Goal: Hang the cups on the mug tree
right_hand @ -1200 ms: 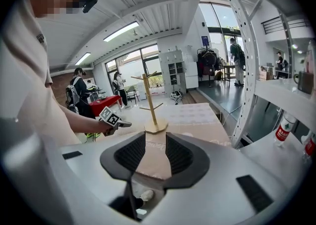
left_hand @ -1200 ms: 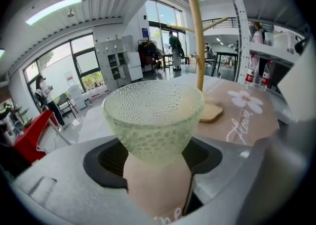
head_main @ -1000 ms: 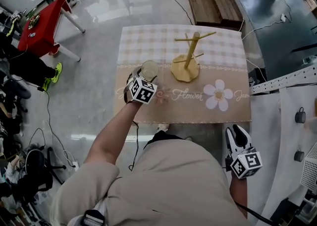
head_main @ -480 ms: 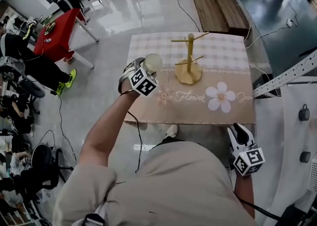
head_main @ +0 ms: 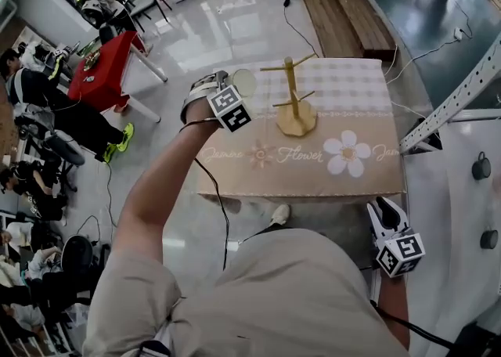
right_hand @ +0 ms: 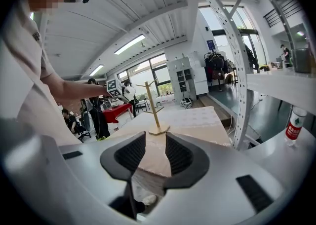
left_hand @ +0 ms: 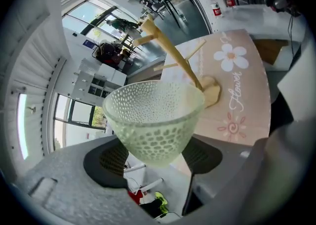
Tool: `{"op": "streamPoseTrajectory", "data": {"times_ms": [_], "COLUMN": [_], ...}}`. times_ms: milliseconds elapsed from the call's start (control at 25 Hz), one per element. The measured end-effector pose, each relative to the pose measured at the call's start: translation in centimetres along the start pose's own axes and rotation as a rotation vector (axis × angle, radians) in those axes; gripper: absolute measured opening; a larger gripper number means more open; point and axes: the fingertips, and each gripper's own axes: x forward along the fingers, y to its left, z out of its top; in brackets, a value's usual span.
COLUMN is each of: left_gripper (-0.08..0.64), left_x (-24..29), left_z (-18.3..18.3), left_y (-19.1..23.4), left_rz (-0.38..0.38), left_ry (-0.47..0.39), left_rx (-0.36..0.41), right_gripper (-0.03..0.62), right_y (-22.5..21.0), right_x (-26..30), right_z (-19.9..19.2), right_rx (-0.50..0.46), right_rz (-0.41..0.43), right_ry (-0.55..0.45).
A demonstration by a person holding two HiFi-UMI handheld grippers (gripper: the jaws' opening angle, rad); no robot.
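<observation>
A pale green translucent cup with a dimpled wall sits upright between the pads of my left gripper, which is shut on its lower part. In the head view that gripper is raised over the table's far left, and the cup is just left of the wooden mug tree. The tree's pegs are bare and rise behind the cup's rim. My right gripper hangs low off the table's front right corner, open, with nothing between its jaws.
The table wears a beige cloth with a flower print and a checked far half. A red table, chairs and people stand on the floor to the left. A white perforated rack runs along the right.
My left gripper has carried the cup up and away from me, from the table's left middle to beside the mug tree's top. The right gripper has stayed put.
</observation>
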Motion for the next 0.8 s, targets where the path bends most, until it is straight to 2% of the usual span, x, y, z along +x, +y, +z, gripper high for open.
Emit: {"op": "streamPoseTrajectory", "data": {"times_ms": [320, 800], "left_gripper": [0.339, 0.339], "left_x": [-1.8, -2.4], "left_z": [2.3, 4.6], "left_y": [2.9, 3.4], "left_rz": [0.047, 0.136], "left_ry": [0.105, 0.307], "left_rx": [0.204, 0.528], "right_gripper": [0.133, 0.133], "right_y": [-1.3, -2.1], "right_x": [-2.3, -3.7], "right_z": [-0.6, -1.0], "right_rx": [0.014, 0.017], "right_rz": [-0.009, 0.011], "right_ry": [-0.022, -0.027]}}
